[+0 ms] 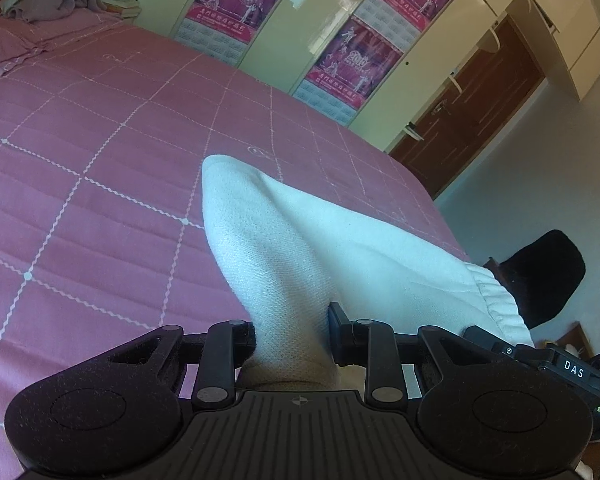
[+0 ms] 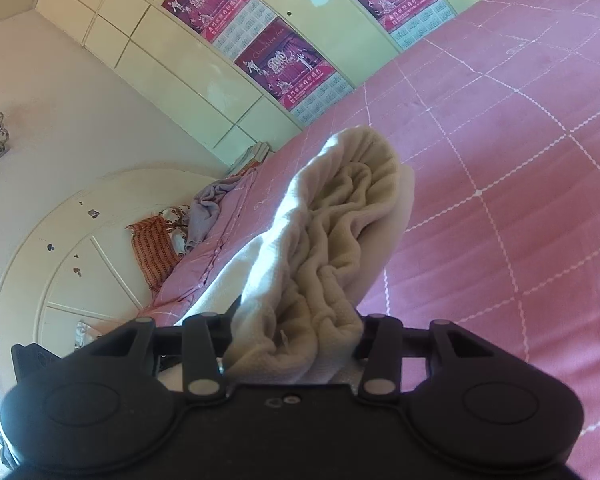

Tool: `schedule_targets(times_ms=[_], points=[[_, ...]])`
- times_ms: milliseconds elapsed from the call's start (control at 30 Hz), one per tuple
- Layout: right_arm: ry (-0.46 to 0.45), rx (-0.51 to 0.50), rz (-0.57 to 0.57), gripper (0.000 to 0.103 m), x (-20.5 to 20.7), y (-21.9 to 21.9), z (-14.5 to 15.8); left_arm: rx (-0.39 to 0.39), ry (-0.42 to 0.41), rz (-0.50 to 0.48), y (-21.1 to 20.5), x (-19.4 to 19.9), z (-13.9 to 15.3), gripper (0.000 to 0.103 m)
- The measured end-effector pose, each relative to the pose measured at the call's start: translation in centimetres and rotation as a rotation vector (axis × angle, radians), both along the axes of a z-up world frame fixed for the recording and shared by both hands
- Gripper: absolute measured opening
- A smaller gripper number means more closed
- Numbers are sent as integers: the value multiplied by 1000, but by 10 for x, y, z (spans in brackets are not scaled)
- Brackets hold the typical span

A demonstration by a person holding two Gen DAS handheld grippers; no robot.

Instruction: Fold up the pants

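Our left gripper [image 1: 292,340] and right gripper [image 2: 296,344] each clamp the soft, nubby white pants [image 1: 300,240]. The bunched fabric hangs above the quilted pink bedspread [image 1: 100,160], glossy wardrobe doors [image 1: 284,32] behind.

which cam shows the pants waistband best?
Left wrist view: the gathered elastic waistband runs in plain sight along the white pants' right edge. In the right wrist view the pants are a bunched, crumpled wad in the right hand-held gripper, and no waistband can be made out.

Bright daylight, cupboard glare, fisheye bending
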State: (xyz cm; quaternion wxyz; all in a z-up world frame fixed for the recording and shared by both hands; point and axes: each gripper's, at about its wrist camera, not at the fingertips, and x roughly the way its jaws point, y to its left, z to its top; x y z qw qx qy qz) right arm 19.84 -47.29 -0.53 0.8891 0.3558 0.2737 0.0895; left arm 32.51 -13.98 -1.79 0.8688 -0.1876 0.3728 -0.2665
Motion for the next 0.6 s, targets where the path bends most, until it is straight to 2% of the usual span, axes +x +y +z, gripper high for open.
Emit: schedule_targets(times_ms=[267,400,467,533,600], points=[[64,-22,-6,45,30,-5,-31,102,29,27,-18,17,-37,29],[136,-26,-11,45,36,-9,-60,195,52,14,-30,14,-66,29],[180,-29,-21,45,35,-10,-78,265,50,8,-35,7,-82,29],[210,-41,-44,46,30,-12,-92,313,87,11,-35,6,-100,35],[263,-59,-81,48,27,-16,-105,303,107,35,-30,5,-110,43]])
